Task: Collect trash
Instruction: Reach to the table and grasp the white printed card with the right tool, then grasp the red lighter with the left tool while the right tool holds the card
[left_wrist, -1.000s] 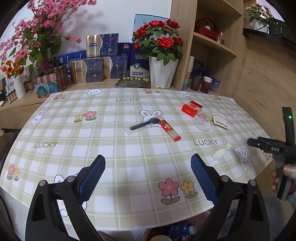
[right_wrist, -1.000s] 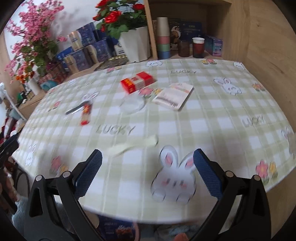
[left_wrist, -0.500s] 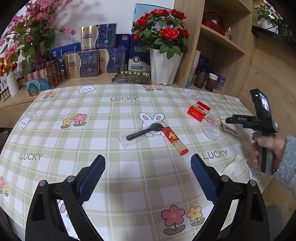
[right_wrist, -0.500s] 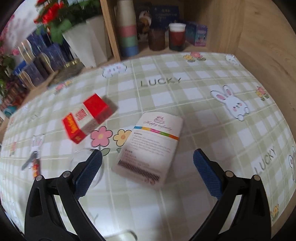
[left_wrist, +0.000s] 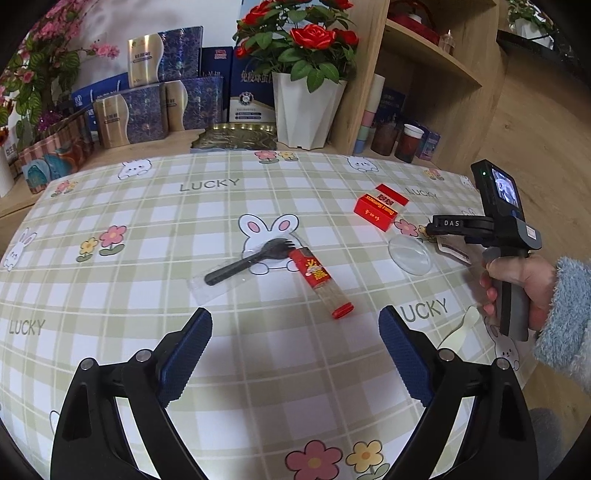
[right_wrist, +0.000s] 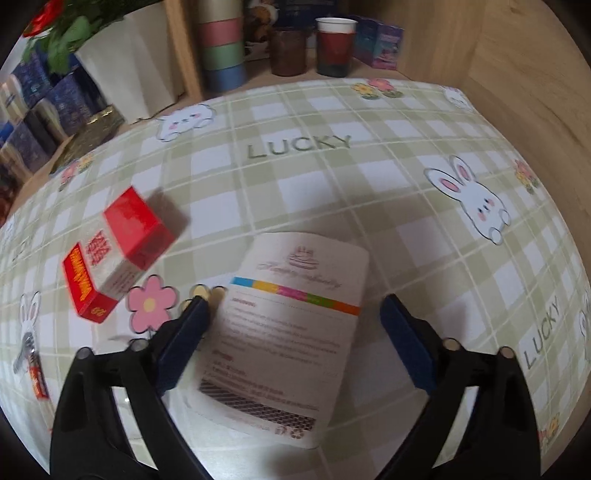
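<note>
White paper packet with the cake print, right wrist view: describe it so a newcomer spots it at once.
Start at the checked tablecloth printed with rabbits and LUCKY. Near its middle, right of the red box, a flat white paper packet lies between the open fingers of the right hand-held gripper, which have just been closing. Only it carries a cake drawing and a rainbow stripe.

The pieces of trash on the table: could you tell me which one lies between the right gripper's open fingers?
The white printed paper packet, with a cake drawing and a rainbow stripe. The red box lies outside the right gripper, to its left.
</note>
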